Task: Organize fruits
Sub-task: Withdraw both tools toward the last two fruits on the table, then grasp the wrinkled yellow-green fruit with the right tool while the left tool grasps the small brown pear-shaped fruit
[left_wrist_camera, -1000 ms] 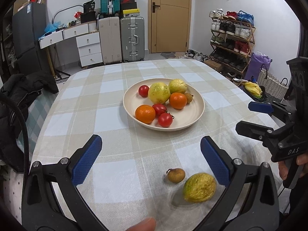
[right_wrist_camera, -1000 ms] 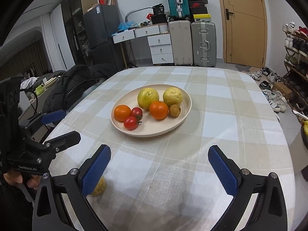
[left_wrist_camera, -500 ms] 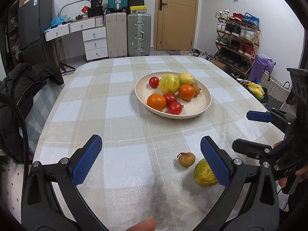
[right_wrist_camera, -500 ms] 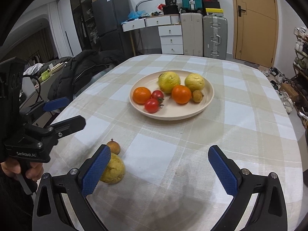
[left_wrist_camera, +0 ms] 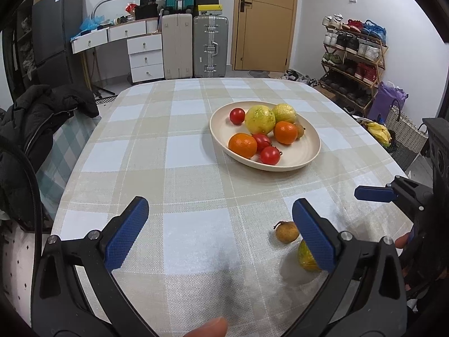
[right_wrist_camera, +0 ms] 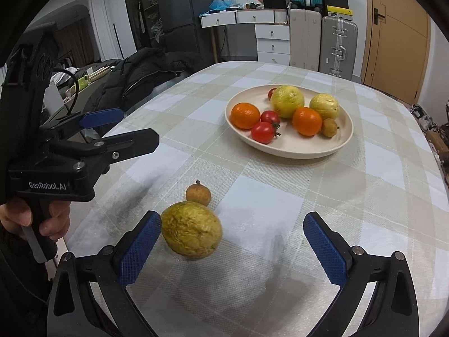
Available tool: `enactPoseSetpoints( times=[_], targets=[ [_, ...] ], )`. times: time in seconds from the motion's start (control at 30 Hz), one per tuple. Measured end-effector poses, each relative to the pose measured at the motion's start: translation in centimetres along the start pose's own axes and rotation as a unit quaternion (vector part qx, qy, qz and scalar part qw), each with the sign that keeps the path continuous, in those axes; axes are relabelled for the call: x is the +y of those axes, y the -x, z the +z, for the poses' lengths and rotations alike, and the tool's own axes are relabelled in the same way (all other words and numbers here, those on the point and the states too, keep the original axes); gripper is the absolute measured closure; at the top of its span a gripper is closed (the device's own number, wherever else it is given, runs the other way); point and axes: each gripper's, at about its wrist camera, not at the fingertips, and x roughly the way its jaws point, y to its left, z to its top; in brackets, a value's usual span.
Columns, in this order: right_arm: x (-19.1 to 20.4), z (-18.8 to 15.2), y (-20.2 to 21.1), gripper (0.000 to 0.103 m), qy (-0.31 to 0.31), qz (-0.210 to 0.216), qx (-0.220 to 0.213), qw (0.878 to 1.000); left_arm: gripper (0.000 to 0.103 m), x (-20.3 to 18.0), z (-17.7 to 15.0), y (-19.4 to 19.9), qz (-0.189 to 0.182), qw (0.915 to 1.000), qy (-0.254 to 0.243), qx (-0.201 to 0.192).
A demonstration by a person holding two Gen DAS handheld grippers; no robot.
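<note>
Item: round table (right_wrist_camera: 280,202) under a beige-and-white checked cloth. Shallow cream plate (right_wrist_camera: 346,137), toward 12 o'clock and well apart from both grippers, holds two yellow-green wrinkled fruits, two oranges, three red tomatoes and one small brown round fruit. Loose on the cloth: one wrinkled yellow-green oval fruit (right_wrist_camera: 192,229) and one small brown stemmed fruit (right_wrist_camera: 198,193) just behind it, nearly touching. Right gripper (right_wrist_camera: 233,241): spread wide, holding nothing; its left blue pad (right_wrist_camera: 140,248) sits right against the oval fruit, whether touching cannot be told. Left gripper (left_wrist_camera: 221,233): spread, holding nothing, with the two loose fruits at its 3 o'clock, the oval one partly hidden behind its right pad. Change: over the last second the right gripper has swung in, so the oval fruit, first barely visible behind its left pad, now lies inside the opening, off-centre toward 9 o'clock; the left gripper has drifted away from both fruits. Reading: the right gripper is probably lining up to take the oval fruit and needs to shift toward 9 o'clock to centre it before pinching; two fruits remain to be plated.
</note>
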Motion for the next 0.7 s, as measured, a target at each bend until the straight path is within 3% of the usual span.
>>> enactPoseSetpoints(
  times=[0.27,0.53,0.7],
  targets=[
    [0.4,-0.7,-1.7,0.000,-0.008,0.011,0.027,1.000,0.001,-0.4,-0.3,-1.0,0.003,0.9999,-0.006,0.013],
    [0.8,-1.2,-1.9,0.002,-0.006,0.034,0.027,0.999,0.001,-0.6,-0.4,-1.5,0.002,0.9998,-0.006,0.019],
    [1.4,-1.3,-1.9,0.020,0.003,0.047,0.032,0.998,0.001,-0.7,-0.5,-1.7,0.003,0.9997,-0.009,0.022]
  ],
)
